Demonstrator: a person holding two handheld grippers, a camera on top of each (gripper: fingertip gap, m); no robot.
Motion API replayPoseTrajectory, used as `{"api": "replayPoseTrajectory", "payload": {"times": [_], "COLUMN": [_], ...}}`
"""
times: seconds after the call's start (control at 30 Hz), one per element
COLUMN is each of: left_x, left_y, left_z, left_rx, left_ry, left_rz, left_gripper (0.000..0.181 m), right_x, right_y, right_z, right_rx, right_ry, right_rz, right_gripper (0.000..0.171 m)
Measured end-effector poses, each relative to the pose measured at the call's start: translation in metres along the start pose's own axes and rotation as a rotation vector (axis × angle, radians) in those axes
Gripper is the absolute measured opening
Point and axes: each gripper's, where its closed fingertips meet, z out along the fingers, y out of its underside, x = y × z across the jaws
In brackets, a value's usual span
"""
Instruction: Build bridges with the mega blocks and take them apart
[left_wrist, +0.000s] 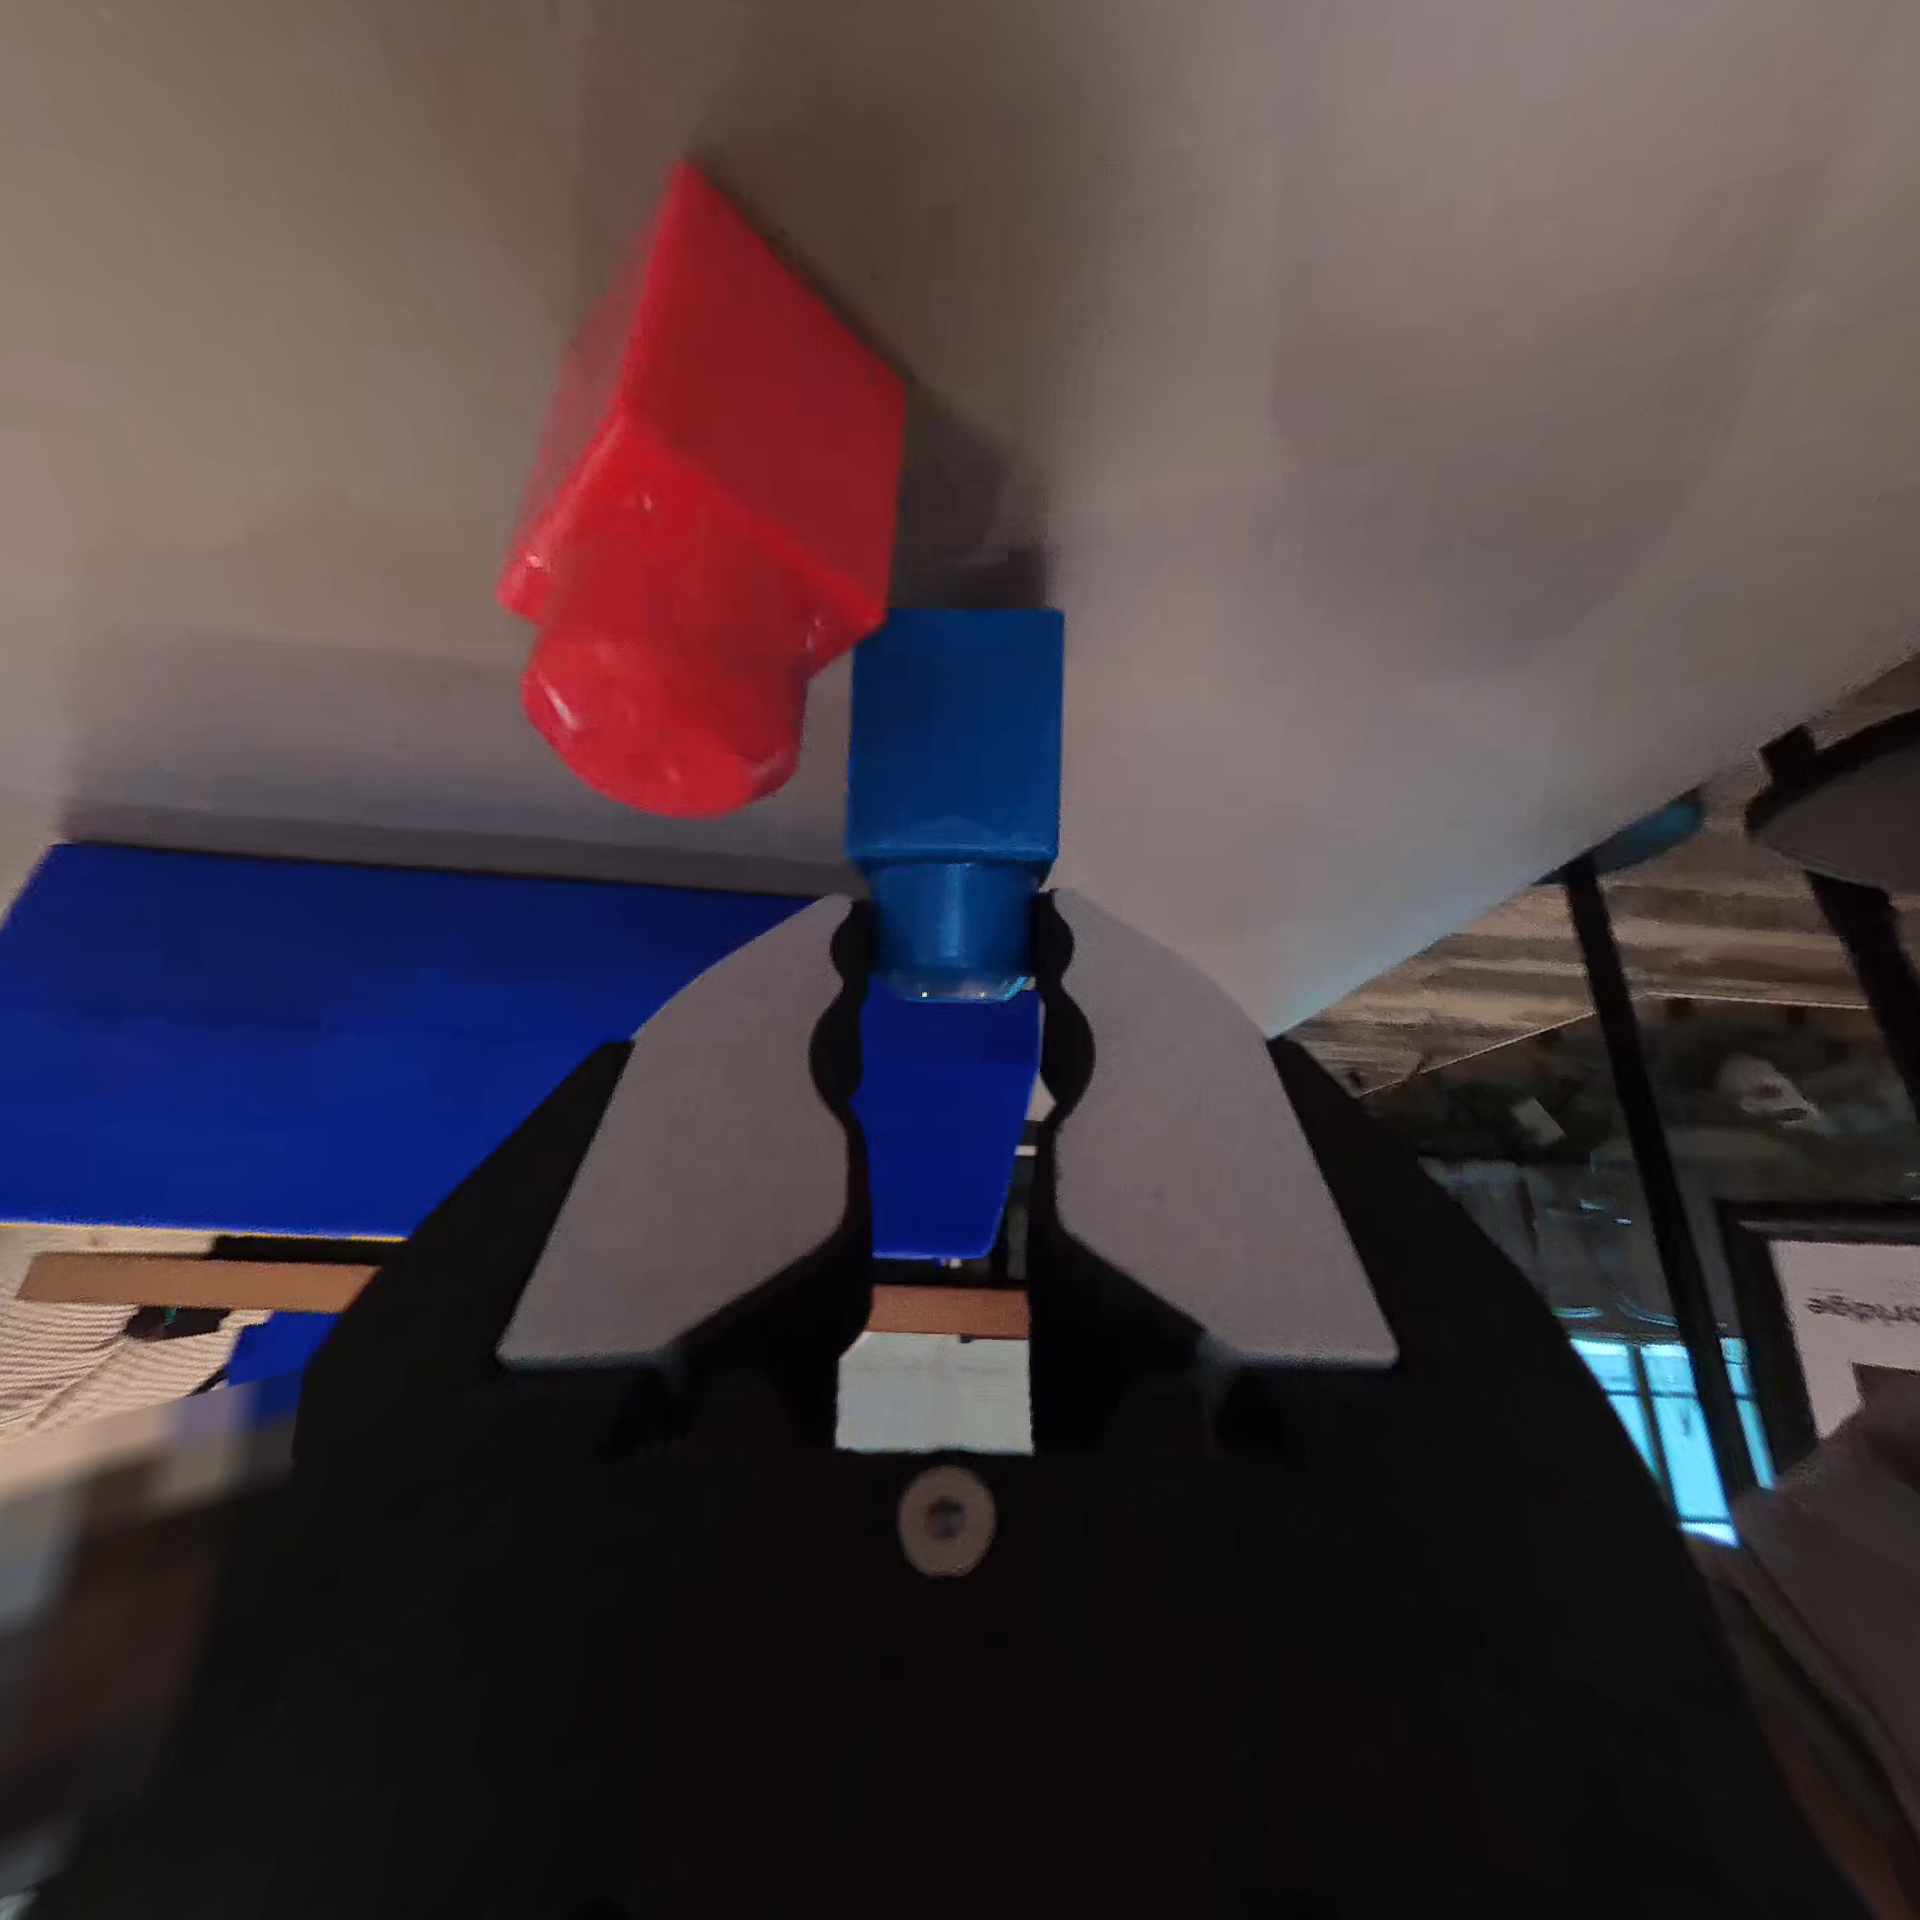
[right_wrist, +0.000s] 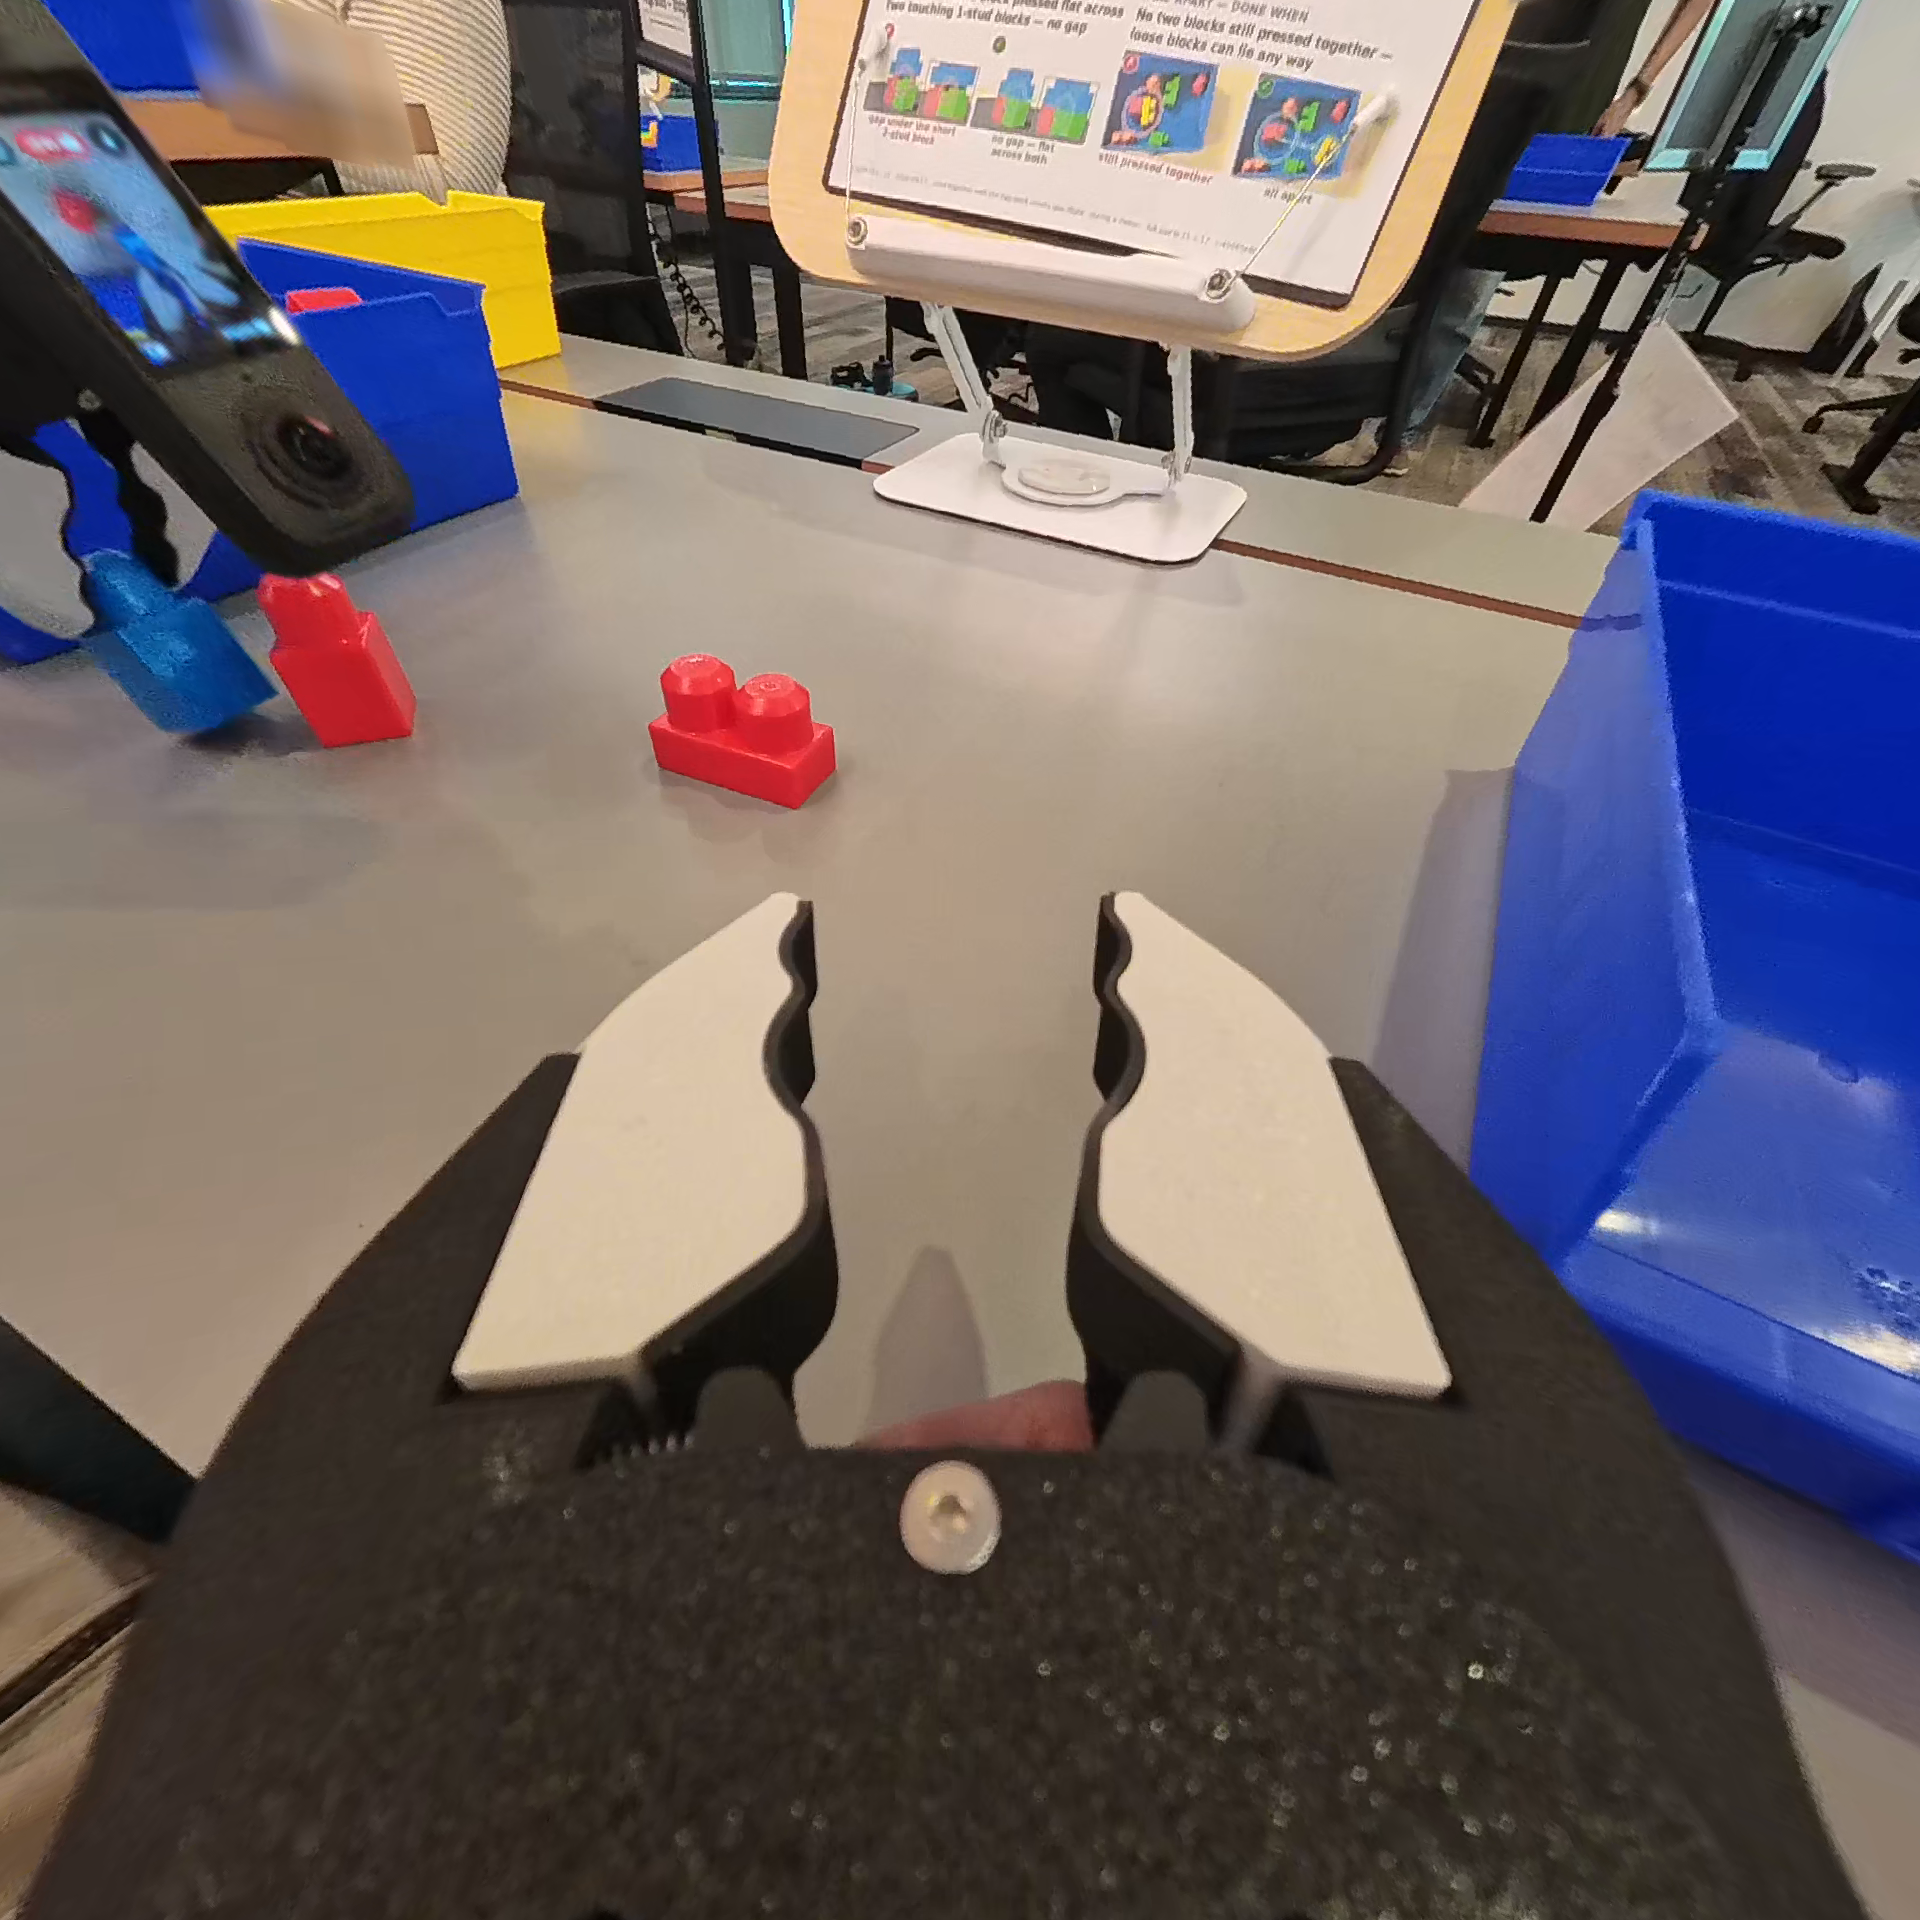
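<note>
Left gripper (left_wrist: 951, 940) is clamped on the stud of a blue one-stud block (left_wrist: 954, 743), holding it tilted with its lower corner at or just above the grey table (right_wrist: 1039, 675); contact can't be confirmed, the left wrist view being blurred. A red one-stud block (right_wrist: 338, 665) stands just beside it, also leaning, possibly touching. A red two-stud block (right_wrist: 743, 732) lies flat on its own, well apart toward the table's middle. Right gripper (right_wrist: 954, 951) hovers low over bare table with its jaws wide and nothing between them.

Handling, as a judgement: the blocks look like light, hollow, rigid plastic with a glossy, fairly slick skin. The stud is round and tapered, so a pinch there can let the block swivel, which fits the tilt. The flat side walls of the body would give a surer hold. Pressing pieces together needs a firm, square push.

The table is smooth and matte, so loose blocks can skid. Blue bins (right_wrist: 1714, 935) sit at the right edge and far left, with a yellow bin (right_wrist: 457, 260) behind. A stand with an instruction sheet (right_wrist: 1091, 156) is at the back. Office desks and chairs lie beyond.
</note>
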Motion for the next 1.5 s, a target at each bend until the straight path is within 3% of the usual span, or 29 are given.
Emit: {"api": "replayPoseTrajectory", "payload": {"times": [0.23,0.43,0.57,0.63,0.77,0.97,1.17,1.23,1.37,1.5], "left_x": [-0.008,-0.013,-0.015,-0.010,-0.009,0.008,0.044,0.056,0.076,0.078], "left_y": [-0.008,-0.015,-0.015,-0.012,0.002,0.021,0.035,0.037,0.021,0.014], "left_z": [-0.001,-0.006,-0.006,-0.009,-0.027,-0.077,-0.067,-0.067,-0.068,-0.062], "left_rx": [-0.087,-0.049,-0.025,0.020,0.249,0.872,1.309,1.470,1.760,1.785], "left_ry": [0.003,0.018,0.002,0.023,-0.007,-0.246,-0.529,-0.559,-0.412,-0.375], "left_rz": [-0.030,-0.061,-0.063,-0.076,-0.183,-0.521,-0.936,-1.123,-1.390,-1.460], "left_gripper": [0.031,0.033,0.055,0.058,0.059,0.062,0.065,0.072,0.087,0.091], "right_x": [0.001,0.001,0.002,0.002,0.003,0.001,0.001,0.000,-0.005,-0.018], "right_y": [-0.001,-0.003,-0.003,-0.004,-0.005,0.000,-0.001,-0.006,-0.015,-0.025], "right_z": [-0.001,-0.003,-0.003,-0.004,-0.005,-0.002,0.001,0.001,0.009,0.021], "right_rx": [0.005,0.009,0.010,0.011,0.017,0.006,-0.005,0.003,-0.006,-0.028], "right_ry": [0.000,0.000,0.002,0.002,0.005,0.002,0.021,0.039,0.042,0.017], "right_rz": [0.003,0.005,0.005,0.004,0.006,0.000,-0.034,-0.053,-0.076,-0.124], "right_gripper": [0.051,0.051,0.051,0.051,0.051,0.052,0.052,0.053,0.053,0.053]}}
